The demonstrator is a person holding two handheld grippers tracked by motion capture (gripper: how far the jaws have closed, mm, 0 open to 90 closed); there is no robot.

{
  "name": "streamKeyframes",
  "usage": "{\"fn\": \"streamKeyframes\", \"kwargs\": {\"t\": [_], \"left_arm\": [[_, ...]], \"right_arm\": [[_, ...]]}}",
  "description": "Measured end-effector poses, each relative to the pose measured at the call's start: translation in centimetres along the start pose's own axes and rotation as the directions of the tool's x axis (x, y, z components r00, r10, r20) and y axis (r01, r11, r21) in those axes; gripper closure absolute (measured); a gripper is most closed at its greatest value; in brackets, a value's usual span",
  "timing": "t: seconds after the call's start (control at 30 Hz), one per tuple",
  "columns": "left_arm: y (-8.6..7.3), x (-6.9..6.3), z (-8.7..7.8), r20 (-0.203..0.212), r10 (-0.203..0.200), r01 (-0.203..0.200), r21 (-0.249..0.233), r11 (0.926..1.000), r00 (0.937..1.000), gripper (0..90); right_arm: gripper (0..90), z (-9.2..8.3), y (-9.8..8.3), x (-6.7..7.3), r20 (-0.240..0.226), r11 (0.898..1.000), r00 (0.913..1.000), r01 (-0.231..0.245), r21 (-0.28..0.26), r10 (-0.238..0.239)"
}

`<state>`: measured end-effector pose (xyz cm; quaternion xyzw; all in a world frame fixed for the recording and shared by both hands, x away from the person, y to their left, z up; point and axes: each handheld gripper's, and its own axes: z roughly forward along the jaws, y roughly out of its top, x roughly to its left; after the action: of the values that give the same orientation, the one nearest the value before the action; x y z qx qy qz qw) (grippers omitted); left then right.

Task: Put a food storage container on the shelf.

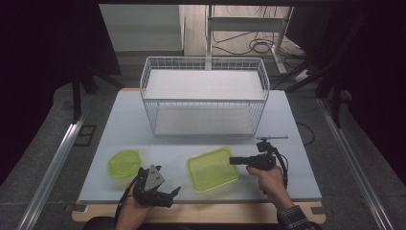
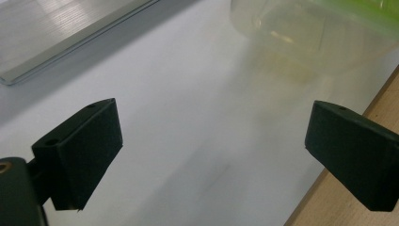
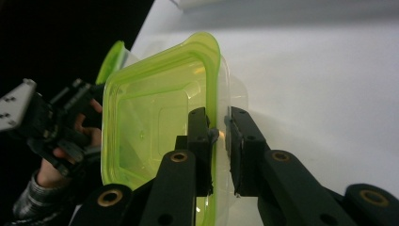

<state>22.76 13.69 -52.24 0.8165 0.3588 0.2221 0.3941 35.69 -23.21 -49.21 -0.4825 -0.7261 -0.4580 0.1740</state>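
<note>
Near the front edge of the white surface (image 1: 119, 124), the right gripper (image 1: 233, 161) is clamped on the rim of the square green container (image 1: 212, 169), one jaw inside the wall and one outside. Left of it the left gripper (image 1: 173, 192) hovers with jaws wide apart, empty, just beside the round green container (image 1: 124, 163).

My fingers (image 3: 200, 141) are matt black plastic, pinching the glossy, see-through green plastic of the rectangular container (image 1: 212, 168). The round container (image 1: 124, 164) has the same sheen. The desk (image 1: 119, 124) is smooth and matt white; the basket (image 1: 205, 96) is white-coated wire.
</note>
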Motion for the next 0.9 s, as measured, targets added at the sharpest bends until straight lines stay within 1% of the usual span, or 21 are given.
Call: {"fn": "streamKeyframes", "kwargs": {"t": [0.33,0.43,0.67,0.9], "left_arm": [[0.0,0.0,0.0,0.002,0.001,-0.001,-0.003,1.0,1.0,4.4],[0.0,0.0,0.0,0.005,0.0,0.0,-0.004,1.0,1.0,4.3],[-0.1,-0.1,0.2,0.012,0.006,-0.006,0.007,1.0,0.9999,3.9],[-0.1,-0.2,0.3,0.02,0.008,-0.008,0.012,0.9999,0.9998,3.8]], "right_arm": [[79.5,-1.7,1.7,1.0,-0.014,0.998,0.9998,0.011,-0.062,-0.012],[79.5,-2.2,2.5,1.6,-0.022,0.997,0.9996,0.018,-0.08,-0.02],[79.5,-3.0,4.4,2.8,-0.012,0.993,0.999,0.041,-0.108,-0.043],[79.5,-3.5,6.2,4.0,-0.021,0.991,0.9988,0.04,-0.129,-0.043]]}}
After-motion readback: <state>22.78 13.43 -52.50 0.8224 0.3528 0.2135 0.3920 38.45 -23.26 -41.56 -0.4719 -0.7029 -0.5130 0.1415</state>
